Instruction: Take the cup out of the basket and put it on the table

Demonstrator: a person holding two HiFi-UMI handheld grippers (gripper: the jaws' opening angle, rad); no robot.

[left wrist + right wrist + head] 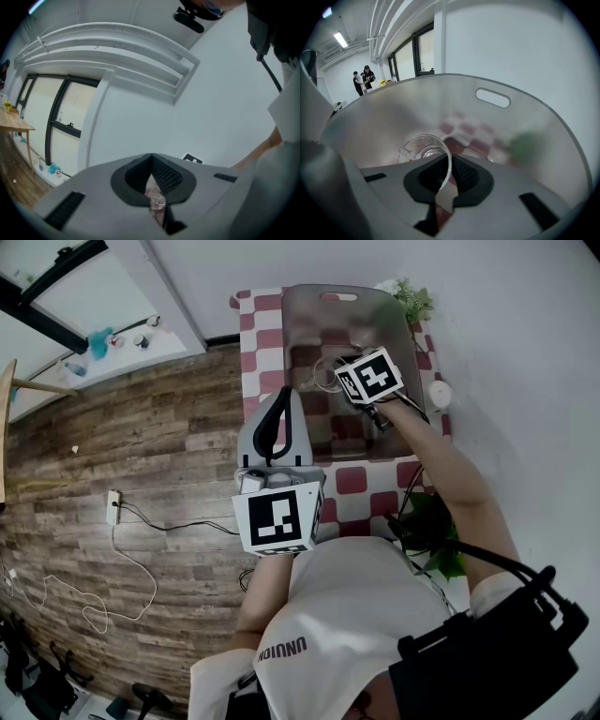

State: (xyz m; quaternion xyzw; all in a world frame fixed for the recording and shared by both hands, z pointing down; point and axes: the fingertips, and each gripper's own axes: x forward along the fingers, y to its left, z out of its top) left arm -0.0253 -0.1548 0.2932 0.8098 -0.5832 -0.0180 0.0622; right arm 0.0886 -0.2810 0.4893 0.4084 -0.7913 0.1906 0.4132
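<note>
Right gripper view | right claw (447, 177) pinches clear round cup (421, 146) | frosted basket (389, 112)

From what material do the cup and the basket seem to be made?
Cup: clear, glossy plastic or glass; the pictures cannot settle which. The basket shows through its wall, and its rim catches light.
Basket: most likely frosted, translucent grey plastic with a matte look; the red checked cloth shows only blurred through it.
</note>
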